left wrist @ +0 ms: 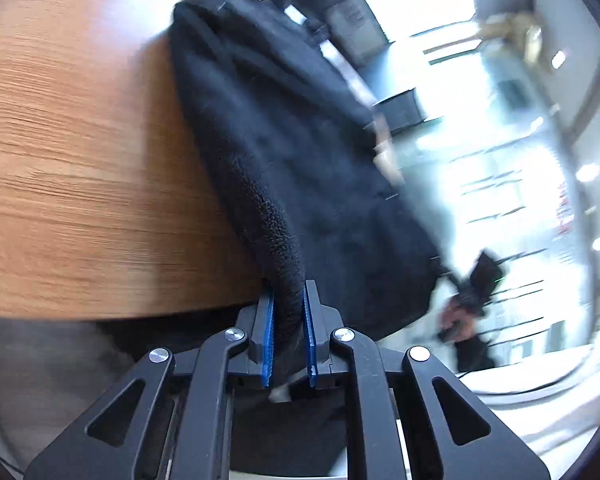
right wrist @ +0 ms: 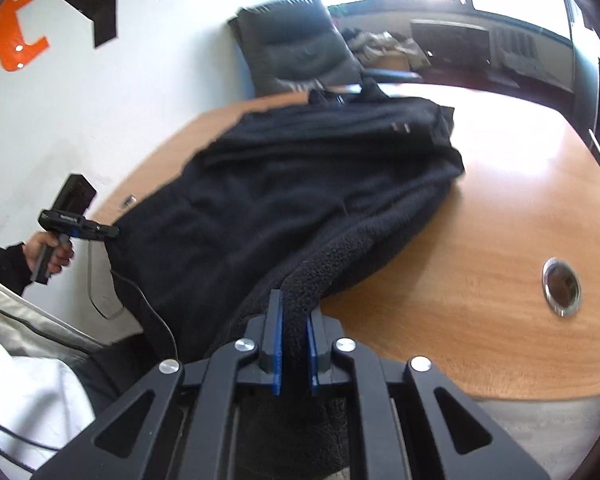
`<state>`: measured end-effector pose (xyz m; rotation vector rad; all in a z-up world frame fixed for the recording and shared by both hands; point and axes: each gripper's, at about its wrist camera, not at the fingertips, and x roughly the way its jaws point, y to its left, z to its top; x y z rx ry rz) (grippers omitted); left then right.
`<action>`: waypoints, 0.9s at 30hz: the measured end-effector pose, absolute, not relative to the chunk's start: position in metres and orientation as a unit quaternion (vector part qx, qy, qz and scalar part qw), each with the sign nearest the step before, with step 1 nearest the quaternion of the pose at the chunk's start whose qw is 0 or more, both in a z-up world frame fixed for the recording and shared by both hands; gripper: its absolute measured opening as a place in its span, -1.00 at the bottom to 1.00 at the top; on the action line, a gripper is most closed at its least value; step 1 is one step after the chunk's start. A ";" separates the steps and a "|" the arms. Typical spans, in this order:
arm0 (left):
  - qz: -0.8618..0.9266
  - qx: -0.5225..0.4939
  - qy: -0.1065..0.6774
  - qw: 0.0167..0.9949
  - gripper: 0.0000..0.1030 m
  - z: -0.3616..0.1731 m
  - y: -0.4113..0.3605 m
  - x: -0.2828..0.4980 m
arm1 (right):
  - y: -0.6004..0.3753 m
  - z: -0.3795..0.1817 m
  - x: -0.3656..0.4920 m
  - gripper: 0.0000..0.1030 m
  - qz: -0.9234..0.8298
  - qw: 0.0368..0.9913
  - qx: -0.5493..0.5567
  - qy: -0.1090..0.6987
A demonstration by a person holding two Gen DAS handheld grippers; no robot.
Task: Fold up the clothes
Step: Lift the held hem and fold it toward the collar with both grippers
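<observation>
Over the table (right wrist: pixel 480 240), the fleece (right wrist: pixel 300 184) hung half-lifted, its far part resting on the wood. Left gripper (left wrist: pixel 289 292) and right gripper (right wrist: pixel 296 308) each pinched a thick hem. Uneven pulling might drag it off the edge.

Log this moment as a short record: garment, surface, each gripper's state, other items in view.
garment: black fleece garment, partly lying on the table, its near edge lifted
surface: round wooden table
left gripper: shut on a thick fleece edge
right gripper: shut on another fleece edge
table fitting: metal grommet set in the tabletop, apart from the garment
background: dark office chair behind the table
image quality: motion blur in both views
</observation>
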<state>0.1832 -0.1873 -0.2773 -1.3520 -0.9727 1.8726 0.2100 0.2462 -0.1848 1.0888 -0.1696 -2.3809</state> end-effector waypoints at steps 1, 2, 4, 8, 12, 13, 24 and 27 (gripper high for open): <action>0.707 -0.499 -0.388 0.317 -0.83 -0.272 -0.190 0.181 | 0.246 -0.176 0.205 -0.82 -0.881 0.261 0.390 -0.066; 0.705 -0.484 -0.405 0.323 -0.83 -0.266 -0.193 0.178 | 0.246 -0.167 0.200 -0.82 -0.884 0.266 0.378 -0.069; 0.701 -0.457 -0.433 0.335 -0.83 -0.256 -0.196 0.171 | 0.246 -0.154 0.188 -0.82 -0.889 0.278 0.356 -0.084; 0.694 -0.447 -0.438 0.357 -0.83 -0.248 -0.186 0.143 | 0.246 -0.138 0.157 -0.82 -0.892 0.295 0.326 -0.105; 0.687 -0.493 -0.410 0.343 -0.83 -0.266 -0.174 0.124 | 0.235 -0.137 0.131 -0.82 -0.886 0.311 0.331 -0.094; 0.684 -0.505 -0.402 0.339 -0.83 -0.271 -0.176 0.126 | 0.232 -0.142 0.127 -0.82 -0.883 0.312 0.340 -0.090; 0.671 -0.587 -0.354 0.282 -0.43 -0.317 -0.197 0.178 | 0.236 -0.170 0.145 -0.82 -0.877 0.286 0.374 -0.095; 0.669 -0.596 -0.341 0.283 0.21 -0.324 -0.201 0.187 | 0.230 -0.166 0.143 -0.82 -0.879 0.290 0.370 -0.085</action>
